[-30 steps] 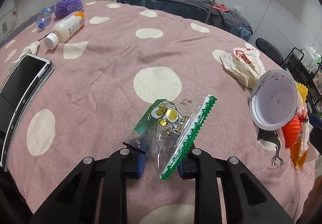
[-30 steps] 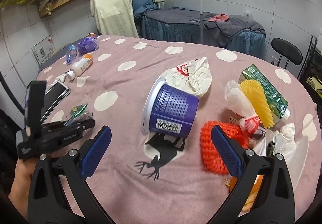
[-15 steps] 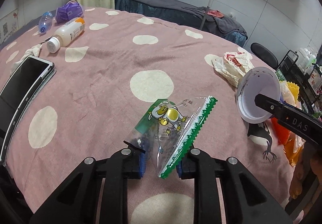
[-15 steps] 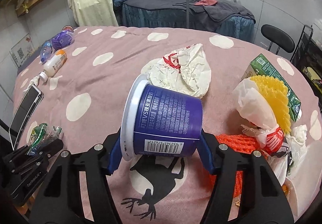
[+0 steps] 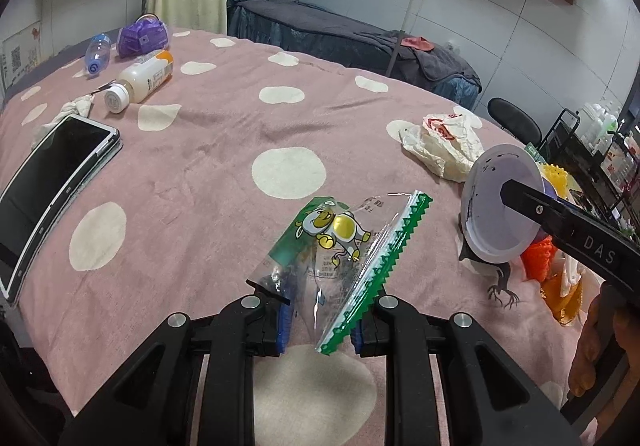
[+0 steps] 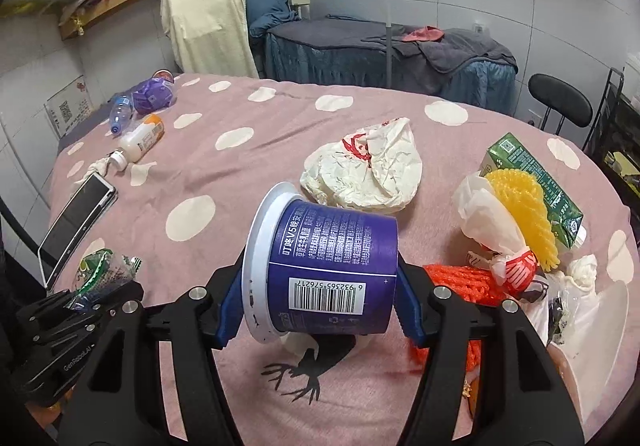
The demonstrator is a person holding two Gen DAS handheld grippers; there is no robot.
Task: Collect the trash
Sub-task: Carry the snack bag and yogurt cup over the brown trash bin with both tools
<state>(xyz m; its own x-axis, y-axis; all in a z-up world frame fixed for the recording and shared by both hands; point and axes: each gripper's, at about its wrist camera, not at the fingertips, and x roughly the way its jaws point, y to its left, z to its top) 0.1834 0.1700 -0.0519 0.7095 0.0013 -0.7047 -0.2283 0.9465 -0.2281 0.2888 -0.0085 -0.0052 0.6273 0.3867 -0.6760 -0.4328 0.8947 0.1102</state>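
Observation:
My left gripper [image 5: 320,322] is shut on a clear plastic wrapper [image 5: 344,246] with a cartoon cow and a green zigzag edge, held just above the pink spotted cloth [image 5: 200,205]. In the right wrist view my right gripper [image 6: 320,306] is shut on a blue paper cup [image 6: 332,258] that lies on its side, white rim to the left, one blue pad on each end. The left wrist view shows that cup [image 5: 500,221] at the right, mouth toward the camera. My left gripper [image 6: 108,294] and the wrapper [image 6: 104,270] appear at the lower left of the right wrist view.
A crumpled white paper bag [image 6: 368,173] lies behind the cup. To its right sit a green carton [image 6: 532,181], yellow foam net [image 6: 524,213] and orange net [image 6: 460,282]. At the far left are a tablet [image 5: 52,181], a white bottle [image 5: 140,81], a clear bottle [image 5: 96,53] and a purple pack [image 5: 144,37].
My right gripper, wide open a second ago, came forward around the blue cup and closed on it. The left gripper with the wrapper shifted slightly across the cloth.

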